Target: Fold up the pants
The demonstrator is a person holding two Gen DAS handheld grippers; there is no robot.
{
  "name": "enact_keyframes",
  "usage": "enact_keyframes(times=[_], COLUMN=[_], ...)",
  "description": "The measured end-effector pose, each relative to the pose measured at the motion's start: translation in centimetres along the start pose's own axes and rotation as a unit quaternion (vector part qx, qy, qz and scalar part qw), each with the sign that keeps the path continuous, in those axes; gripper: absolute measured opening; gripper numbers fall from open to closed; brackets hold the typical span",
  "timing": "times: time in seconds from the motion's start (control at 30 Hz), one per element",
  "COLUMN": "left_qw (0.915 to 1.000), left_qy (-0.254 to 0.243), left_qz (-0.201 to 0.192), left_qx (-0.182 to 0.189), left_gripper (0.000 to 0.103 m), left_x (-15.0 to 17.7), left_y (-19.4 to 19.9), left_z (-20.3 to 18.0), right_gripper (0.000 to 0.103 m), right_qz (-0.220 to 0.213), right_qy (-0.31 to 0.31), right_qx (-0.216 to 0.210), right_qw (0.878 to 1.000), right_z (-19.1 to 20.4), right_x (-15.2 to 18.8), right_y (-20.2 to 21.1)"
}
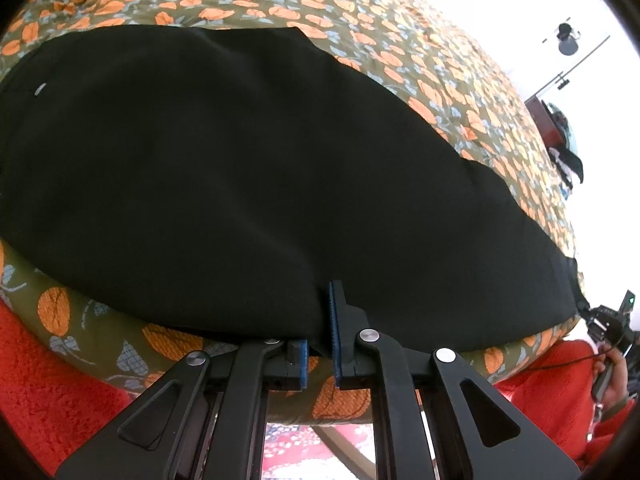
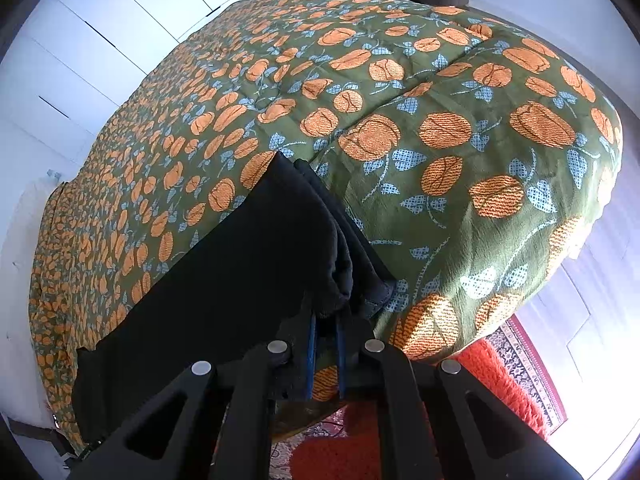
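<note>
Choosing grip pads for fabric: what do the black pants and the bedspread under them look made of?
Black pants: matte, soft, thickish knit or fleece, judging by the plump rolled folds; exact fibre unclear. Bedspread: quilted, padded woven cloth, olive with orange flowers whose textured hatching looks woven or printed; low sheen.

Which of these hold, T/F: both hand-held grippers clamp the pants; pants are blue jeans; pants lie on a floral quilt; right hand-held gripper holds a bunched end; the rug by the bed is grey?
1. Both hand-held grippers clamp the pants. True: the left hand-held gripper and the right hand-held gripper are each shut on the pants.
2. The pants are blue jeans. False: they are plain black.
3. The pants lie on a floral quilt. True: a green quilt with orange flowers.
4. The right one holds a bunched end. True: folds gather at its pads.
5. The rug by the bed is grey. False: the rug is red.
</note>
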State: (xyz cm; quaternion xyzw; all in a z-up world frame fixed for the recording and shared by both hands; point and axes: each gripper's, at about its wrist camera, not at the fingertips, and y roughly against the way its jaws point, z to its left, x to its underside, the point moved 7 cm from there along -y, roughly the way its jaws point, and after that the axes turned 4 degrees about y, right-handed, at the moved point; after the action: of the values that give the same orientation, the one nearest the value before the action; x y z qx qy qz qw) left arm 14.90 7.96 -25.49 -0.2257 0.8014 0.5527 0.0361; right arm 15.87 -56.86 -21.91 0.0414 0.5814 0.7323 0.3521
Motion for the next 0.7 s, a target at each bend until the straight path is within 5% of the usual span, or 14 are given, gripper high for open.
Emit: enact_keyframes(times=[0.4,0.47,0.53,0.57,0.7], left_qw=[1.0000,0.9998,0.9993,0.9989,0.9968], left_qy=[-0.001,-0.007,-0.013,-0.012,0.011], left_qz=[0.002,-0.004,-0.006,-0.010,-0.027], left_qx=[-0.003,-0.020,-0.035,-0.045,-0.075], left_gripper=[0.011,0.024,0.062,0.069,0.073], left_x=[0.0,0.2,0.4,0.5,0.8], left_y=[-0.1,0.2,0.5,1.0,3.8], left_z=[0.0,-0.2,-0.2,0.0,1.2], right_gripper=[0.010,0.030,0.058,0.074,0.078], right_qz=[-0.002,-0.014,-0.032,-0.051,-0.150], right_qy=[0.001,0.012,0.026,0.034,0.036], right_qx=[-0.005,0.005,0.010,0.027,0.059], right_qw=[1.000,1.000,0.999,0.998,0.986], right_z=[0.1,0.5,0.9,1.0,0.8], right_x=[0.1,0.1,0.1,-0.1,-0.6], right_y=[0.2,0.7,1.5,2.3,6.4])
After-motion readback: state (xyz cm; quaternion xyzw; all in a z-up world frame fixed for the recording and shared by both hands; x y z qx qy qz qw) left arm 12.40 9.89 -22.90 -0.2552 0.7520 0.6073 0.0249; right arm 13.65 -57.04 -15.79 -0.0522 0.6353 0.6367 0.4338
